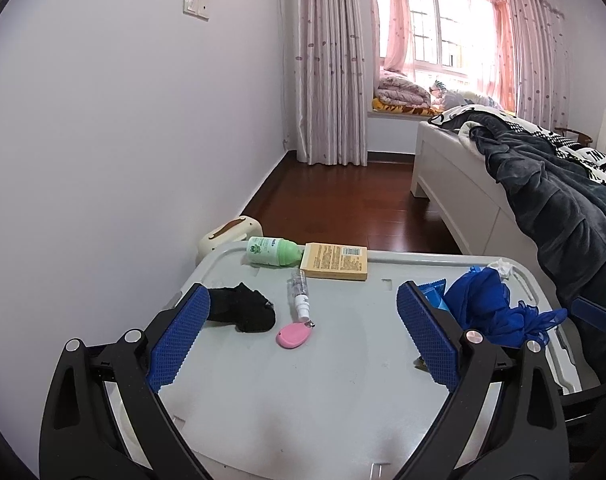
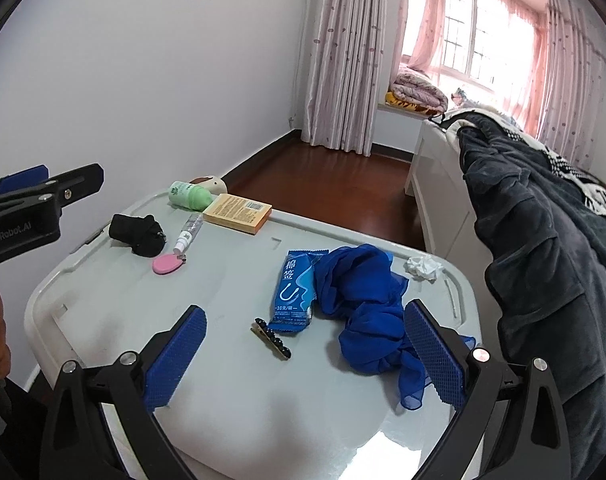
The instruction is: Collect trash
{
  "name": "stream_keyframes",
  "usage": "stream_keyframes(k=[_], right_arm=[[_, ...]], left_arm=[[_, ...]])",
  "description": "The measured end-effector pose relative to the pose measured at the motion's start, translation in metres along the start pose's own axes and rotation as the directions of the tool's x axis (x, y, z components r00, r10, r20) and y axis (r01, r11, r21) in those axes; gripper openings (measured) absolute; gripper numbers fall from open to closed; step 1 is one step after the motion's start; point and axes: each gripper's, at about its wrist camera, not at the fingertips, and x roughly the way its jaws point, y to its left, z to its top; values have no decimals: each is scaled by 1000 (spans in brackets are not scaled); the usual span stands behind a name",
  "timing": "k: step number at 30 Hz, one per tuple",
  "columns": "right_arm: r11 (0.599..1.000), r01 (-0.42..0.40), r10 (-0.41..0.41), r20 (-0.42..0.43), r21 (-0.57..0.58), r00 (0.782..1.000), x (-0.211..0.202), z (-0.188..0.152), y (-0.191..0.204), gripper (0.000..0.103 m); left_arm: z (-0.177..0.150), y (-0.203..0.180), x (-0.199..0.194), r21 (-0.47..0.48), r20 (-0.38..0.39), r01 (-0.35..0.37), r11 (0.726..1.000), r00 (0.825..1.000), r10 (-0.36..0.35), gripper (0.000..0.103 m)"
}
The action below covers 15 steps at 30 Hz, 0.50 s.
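A crumpled white tissue (image 2: 423, 267) lies at the far right edge of the grey plastic tabletop (image 2: 115, 320), beside a heaped blue scarf (image 2: 363, 304). A blue printed packet (image 2: 297, 292) lies flat left of the scarf, with a black beaded hair clip (image 2: 273, 344) just in front of it. My right gripper (image 2: 307, 312) is open above the near table, with the clip and packet between its fingers' lines. My left gripper (image 1: 303, 292) is open and empty over the left half, its left finger (image 1: 179, 336) next to a black sock (image 1: 243, 308). The tissue (image 1: 501, 267) shows far right.
A pink key fob (image 1: 293, 336), small spray bottle (image 1: 300, 294), green bottle (image 1: 273, 251) and yellow box (image 1: 335, 261) lie on the far table. A bed with a dark blanket (image 2: 543, 240) crowds the right side. A cream container (image 1: 231, 232) stands on the floor by the wall.
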Motion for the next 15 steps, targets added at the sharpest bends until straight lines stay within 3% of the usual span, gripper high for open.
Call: stream_keyframes(k=[7,15], right_arm=[[1000,-17,17,-9,24,1000,1,0,-3,98],[1000,-14,15,-9,27,1000,1,0,-4,98]], left_arm=[[-1,-1,4,5,-13,-9,1000,1000,9,94],[-8,1,18,-2,-97,-29,1000,995,29,94]])
